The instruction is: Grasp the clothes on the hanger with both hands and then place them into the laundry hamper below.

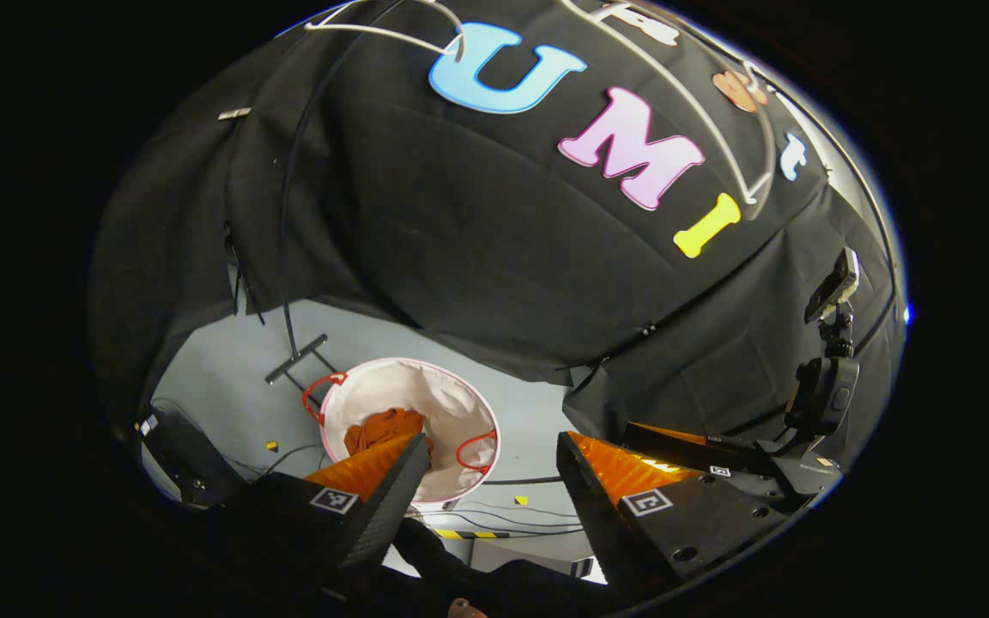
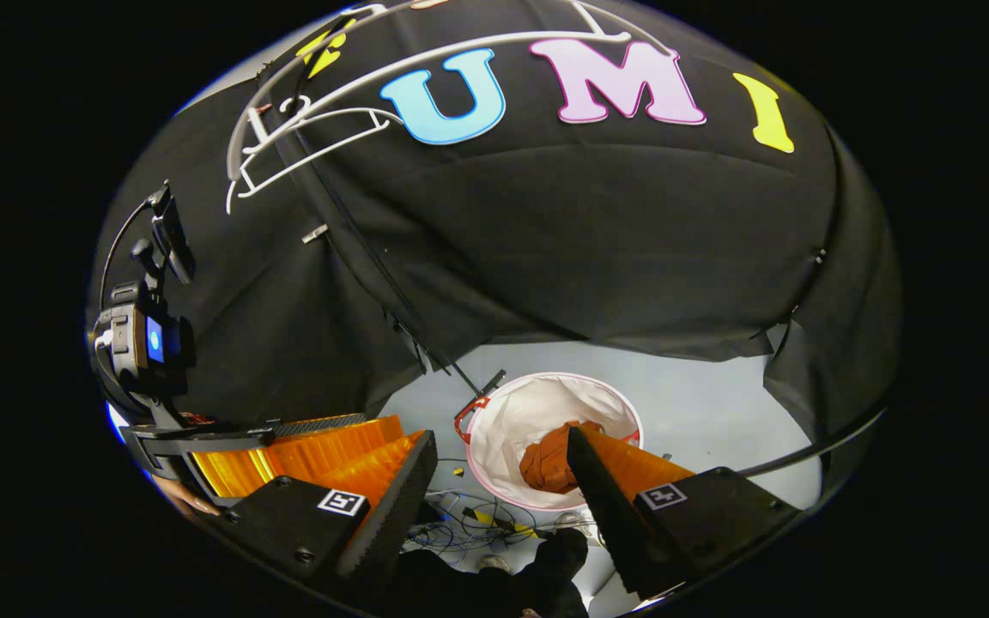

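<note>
Rust-orange garment (image 1: 385, 427) crumpled inside the round white fabric laundry hamper with red handles (image 1: 460, 399), on the pale grey floor (image 1: 228, 378) below. Left gripper (image 1: 490, 481) spread wide, grasping nothing, high above the hamper. Right gripper (image 2: 503, 481) likewise released and empty, also well above the hamper. White wire hanger (image 2: 306, 129) bare, far above the hamper against the black cloth wall. Task judged essentially done. Remaining risk: loose cables (image 2: 460, 524) just beside the hamper, easy to snag or trip on when stepping away, tipping the light hamper.
</note>
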